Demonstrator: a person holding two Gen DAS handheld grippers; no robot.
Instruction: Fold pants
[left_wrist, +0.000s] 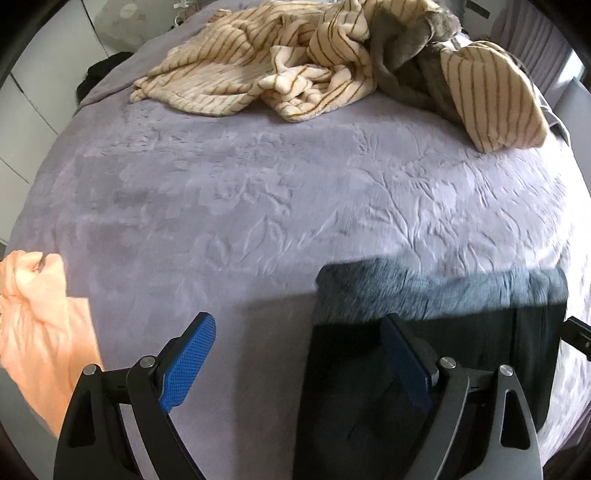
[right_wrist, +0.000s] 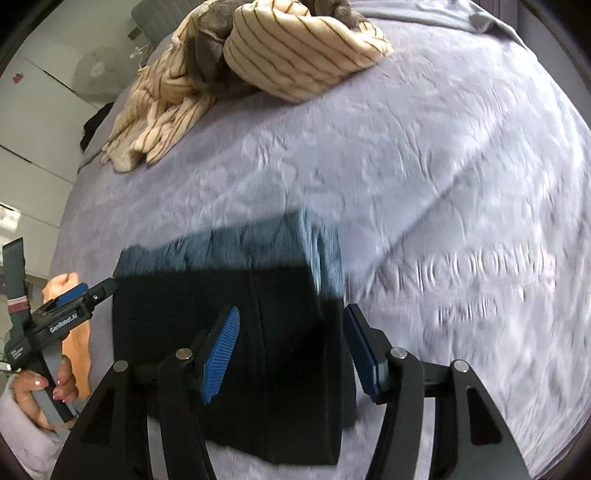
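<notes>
Folded dark pants (left_wrist: 443, 343) lie flat on the lilac bed cover (left_wrist: 258, 184), a band of blue-grey fleece lining showing along their far edge. My left gripper (left_wrist: 297, 321) hovers open over the pants' left edge, one finger above bare cover and the other above the dark cloth, holding nothing. In the right wrist view the pants (right_wrist: 221, 295) lie under my right gripper (right_wrist: 291, 314), which stands open above their right half without pressing on them. The left gripper (right_wrist: 92, 290) appears at the pants' left side, held by a hand (right_wrist: 40, 387).
A cream striped blanket (left_wrist: 258, 66) with grey cloth is heaped at the far end of the bed (right_wrist: 288, 55). A peach garment (left_wrist: 44, 325) lies at the bed's left edge. White cupboards and a fan stand beyond the left side.
</notes>
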